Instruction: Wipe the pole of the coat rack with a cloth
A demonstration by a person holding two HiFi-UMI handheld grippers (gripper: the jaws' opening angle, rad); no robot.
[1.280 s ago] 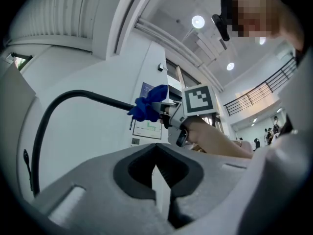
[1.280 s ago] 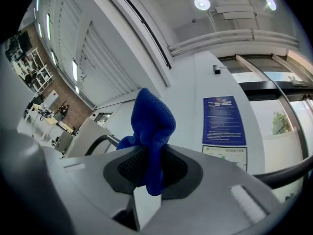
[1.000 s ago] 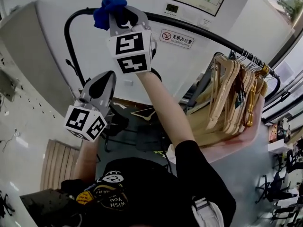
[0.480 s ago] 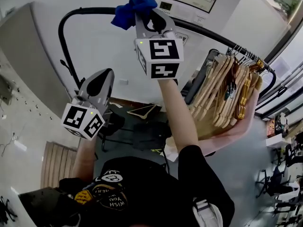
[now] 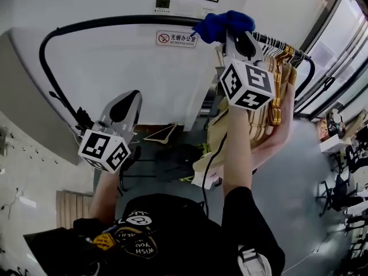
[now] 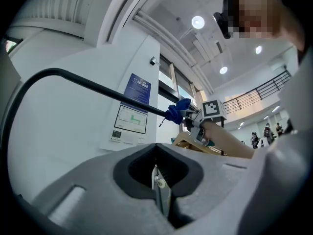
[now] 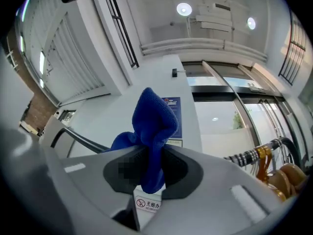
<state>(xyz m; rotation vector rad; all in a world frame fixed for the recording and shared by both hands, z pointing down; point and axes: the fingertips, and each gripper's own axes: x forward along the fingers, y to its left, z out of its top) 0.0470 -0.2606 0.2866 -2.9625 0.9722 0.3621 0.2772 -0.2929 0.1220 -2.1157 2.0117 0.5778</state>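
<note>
From the head view, the person's right arm is stretched up nearly straight. It lifts the right gripper [image 5: 237, 39] to the black pole [image 5: 115, 20] of the coat rack, at the pole's right part, just beside a row of wooden hangers [image 5: 276, 91]. A bunched blue cloth [image 5: 224, 25] sits at the gripper's tip, against the pole. The left arm is bent and lower. The left gripper [image 5: 123, 103] is held well below the pole and points up toward the white wall, where a no-smoking sign [image 5: 176, 38] hangs.

The left gripper view shows what the head view cannot: this gripper's fingers [image 6: 161, 192] are pressed together with nothing between them. Farther off, seen from the side, the cloth [image 6: 176, 110] rests on the pole [image 6: 98, 86], with the right gripper's marker cube [image 6: 212, 108] just behind it.

The right gripper view shows the grip itself. The fingers are closed on the cloth [image 7: 151, 131], which sticks up from between them. The pole [image 7: 78, 138] runs off to the left, and the hangers' metal hooks [image 7: 249, 155] line up on the right.
</note>
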